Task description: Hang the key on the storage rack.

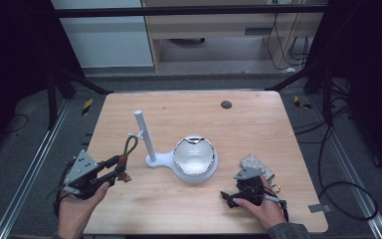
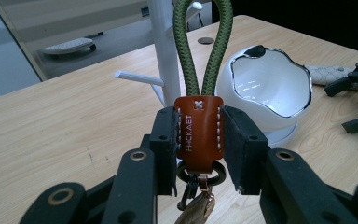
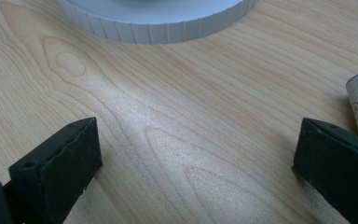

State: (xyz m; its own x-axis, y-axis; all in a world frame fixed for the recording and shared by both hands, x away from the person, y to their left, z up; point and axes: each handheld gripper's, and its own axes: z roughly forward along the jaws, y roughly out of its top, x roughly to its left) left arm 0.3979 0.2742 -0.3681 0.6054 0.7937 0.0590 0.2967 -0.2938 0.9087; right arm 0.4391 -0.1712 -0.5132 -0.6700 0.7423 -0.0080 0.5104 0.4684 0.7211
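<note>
Keychain (image 2: 198, 133), clamped by left gripper (image 2: 198, 140) on its leather tab, could twist loose near stand (image 2: 168, 51) (right gripper (image 3: 196, 154) wide open, empty).

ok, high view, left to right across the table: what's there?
Left claw shut on the green-loop keychain → white stand → white bowl → right claw, open → patterned pouch.

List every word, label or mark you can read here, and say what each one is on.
"HICKAET", as best it reads, stamped lengthwise on the brown leather tab of the key strap with the green cord loop.
A stitched white "X" at the top of that tab.
No other text can be read.
</note>
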